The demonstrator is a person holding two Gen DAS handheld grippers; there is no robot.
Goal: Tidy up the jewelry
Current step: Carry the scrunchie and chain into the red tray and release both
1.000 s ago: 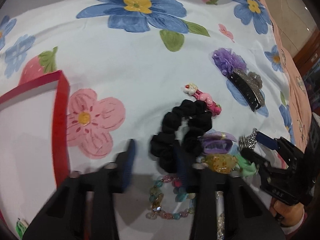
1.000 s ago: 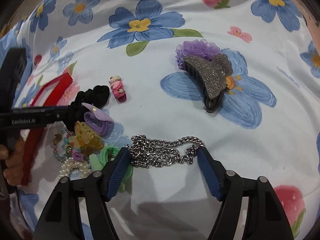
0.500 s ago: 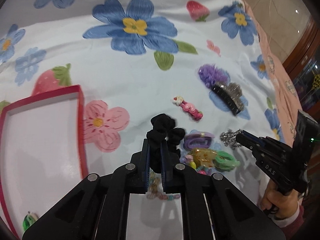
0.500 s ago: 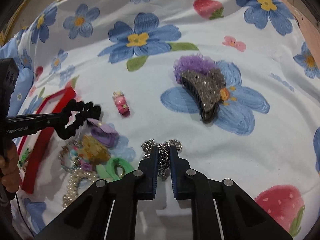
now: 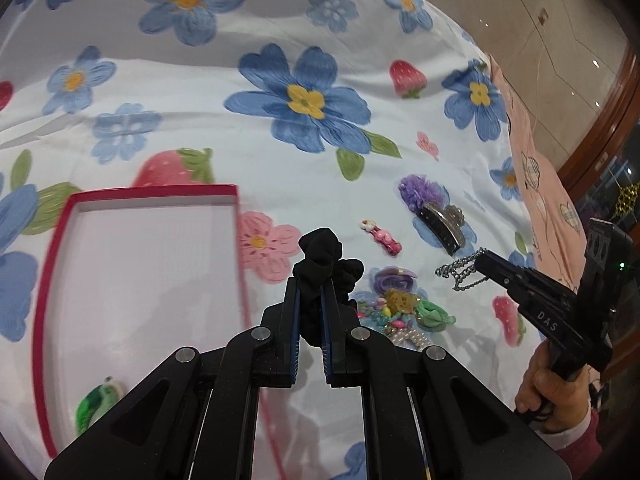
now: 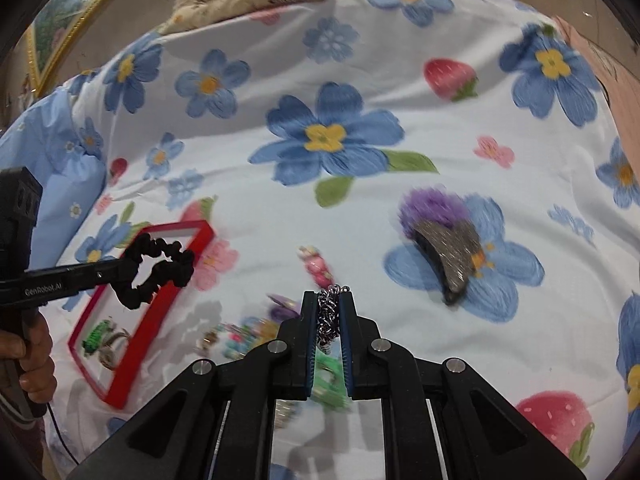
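Observation:
My left gripper [image 5: 310, 280] is shut on a black scrunchie [image 5: 324, 258] and holds it above the bed, just right of the red-rimmed box [image 5: 236, 248]. The scrunchie [image 6: 160, 276] also shows in the right wrist view, hanging in front of the box [image 6: 160, 308]. My right gripper [image 6: 329, 300] is shut on a silver chain [image 6: 329, 316], lifted off the sheet. The chain [image 5: 460, 274] dangles from it in the left wrist view.
A pile of bead bracelets, a purple clip and a green tie [image 5: 400, 308] lies on the flowered sheet. A pink clip [image 5: 384, 238] and a glitter claw clip with a purple flower [image 5: 436, 212] lie farther right. A green item [image 5: 96, 404] lies in the box.
Both grippers closed, the left on the scrunchie and the right on the chain, then lifted them off the sheet. The left has moved toward the box.

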